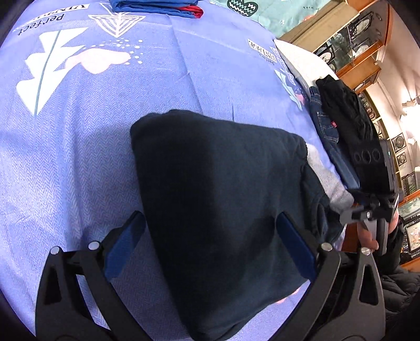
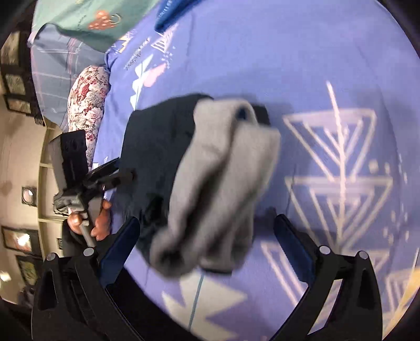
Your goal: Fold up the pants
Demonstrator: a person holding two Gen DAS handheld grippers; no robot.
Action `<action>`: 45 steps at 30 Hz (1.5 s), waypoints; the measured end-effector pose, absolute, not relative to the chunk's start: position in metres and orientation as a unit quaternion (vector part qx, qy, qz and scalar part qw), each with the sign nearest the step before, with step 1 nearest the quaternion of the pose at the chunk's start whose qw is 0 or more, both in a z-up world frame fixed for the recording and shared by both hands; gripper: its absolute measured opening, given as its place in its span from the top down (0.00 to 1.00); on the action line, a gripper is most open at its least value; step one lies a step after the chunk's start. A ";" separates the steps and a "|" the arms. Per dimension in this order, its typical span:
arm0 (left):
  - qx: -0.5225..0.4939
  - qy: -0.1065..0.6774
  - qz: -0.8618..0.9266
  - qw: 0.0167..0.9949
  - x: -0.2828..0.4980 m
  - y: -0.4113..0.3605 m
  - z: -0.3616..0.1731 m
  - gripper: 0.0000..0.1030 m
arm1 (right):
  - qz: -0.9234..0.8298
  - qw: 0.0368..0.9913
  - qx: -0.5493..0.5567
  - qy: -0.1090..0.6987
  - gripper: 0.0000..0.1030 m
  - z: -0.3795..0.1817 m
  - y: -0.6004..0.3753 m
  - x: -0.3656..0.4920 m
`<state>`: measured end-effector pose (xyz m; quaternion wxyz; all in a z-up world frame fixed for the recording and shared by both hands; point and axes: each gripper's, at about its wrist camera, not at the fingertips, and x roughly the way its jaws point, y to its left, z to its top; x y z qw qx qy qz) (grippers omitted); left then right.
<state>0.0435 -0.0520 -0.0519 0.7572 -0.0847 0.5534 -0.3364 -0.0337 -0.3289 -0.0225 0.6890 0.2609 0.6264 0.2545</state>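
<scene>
A bed fills most of the room, covered with a lavender sheet (image 1: 92, 110) printed with white leaves and line-drawn triangles. A teal pillow (image 2: 78, 18) and a floral cushion (image 2: 88, 97) lie by its edge. Beyond stands a wooden glass-fronted cabinet (image 1: 359, 44) (plates displayed inside). Framed pictures (image 2: 15, 63) hang on the cream wall, and a wall lamp (image 1: 410, 103) glows warmly.

pants (image 1: 220, 199) | dark navy, grey lining showing | folded into compact bundle, seemingly | lying on the bedsheet (image 1: 92, 131)
</scene>
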 end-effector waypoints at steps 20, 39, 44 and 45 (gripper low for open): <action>-0.046 0.529 -0.333 0.780 0.040 -0.075 -0.053 0.03 | 0.310 0.687 0.303 0.583 0.01 -0.031 -0.302 -0.018; -0.087 0.472 -0.331 0.812 0.043 -0.053 0.007 0.52 | 0.293 0.773 0.235 0.511 0.50 0.027 -0.291 -0.005; -0.079 0.429 -0.322 0.840 0.094 -0.055 0.058 0.52 | 0.303 0.802 0.224 0.463 0.50 0.075 -0.291 0.054; -0.072 0.417 -0.317 0.849 0.112 -0.057 0.073 0.52 | 0.303 0.810 0.219 0.452 0.50 0.088 -0.290 0.071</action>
